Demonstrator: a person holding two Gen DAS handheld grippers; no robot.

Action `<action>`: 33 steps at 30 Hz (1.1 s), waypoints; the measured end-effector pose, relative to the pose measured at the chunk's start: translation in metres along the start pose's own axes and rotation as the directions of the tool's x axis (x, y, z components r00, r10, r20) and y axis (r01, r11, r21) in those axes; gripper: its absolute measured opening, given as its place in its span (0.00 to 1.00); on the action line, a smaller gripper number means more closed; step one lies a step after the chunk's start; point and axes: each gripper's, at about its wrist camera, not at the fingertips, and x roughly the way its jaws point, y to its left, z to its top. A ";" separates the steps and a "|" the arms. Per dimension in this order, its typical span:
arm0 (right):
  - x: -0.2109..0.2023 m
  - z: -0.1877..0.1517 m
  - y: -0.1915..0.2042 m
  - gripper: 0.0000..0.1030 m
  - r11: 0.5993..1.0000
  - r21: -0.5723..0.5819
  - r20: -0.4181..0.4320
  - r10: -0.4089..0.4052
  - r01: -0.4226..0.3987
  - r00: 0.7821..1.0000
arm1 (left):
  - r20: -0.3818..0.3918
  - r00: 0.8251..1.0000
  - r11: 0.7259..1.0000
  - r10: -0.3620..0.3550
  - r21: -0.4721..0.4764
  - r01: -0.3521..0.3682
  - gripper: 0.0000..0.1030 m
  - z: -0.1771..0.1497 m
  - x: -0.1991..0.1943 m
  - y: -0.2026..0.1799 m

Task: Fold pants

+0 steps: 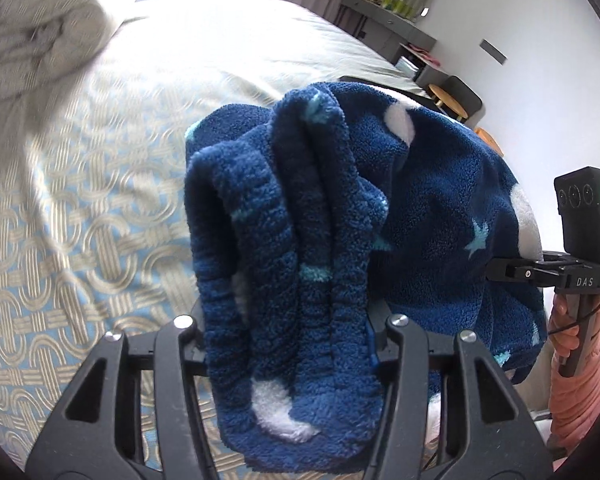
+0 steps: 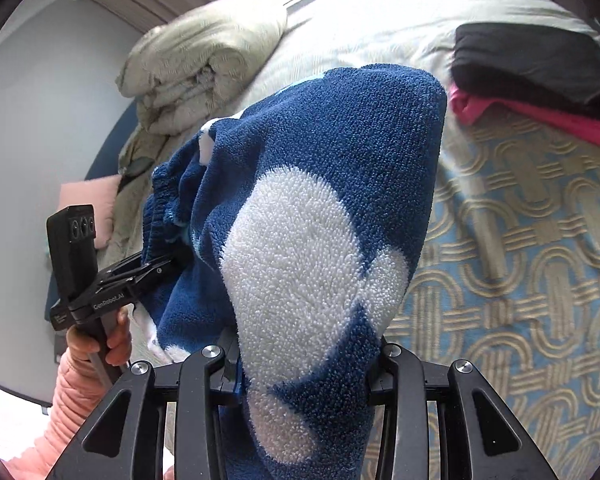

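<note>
Both hand-held grippers grasp the blue fleece pants (image 1: 300, 240), held above the patterned bed (image 1: 80, 220): the left hand-held gripper (image 2: 162, 268), marked "GenRobot.AI", and the right hand-held gripper (image 1: 500, 270), marked "DAS", each clench bunched fabric.

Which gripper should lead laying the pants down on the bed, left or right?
Probably left. The left gripper clamps the bunched elastic waistband of the blue fleece pants; the right gripper only pinches plain fabric. Bedspread lies bare beside the left.
</note>
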 end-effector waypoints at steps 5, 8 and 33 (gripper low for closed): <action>-0.049 -0.020 -0.017 0.37 0.999 0.034 0.113 -0.004 0.000 0.994 | 0.029 0.999 0.996 -0.013 0.094 0.010 0.52 0.019 -0.011 -0.046; -0.082 -0.038 -0.032 0.37 0.998 0.064 0.187 -0.016 0.004 0.982 | 0.032 0.999 0.986 -0.041 0.161 0.035 0.52 0.030 -0.008 -0.082; -0.303 -0.179 -0.265 0.38 0.848 0.513 0.432 -0.389 0.132 0.814 | -0.211 0.963 0.765 -0.170 0.587 0.264 0.52 0.123 0.172 -0.428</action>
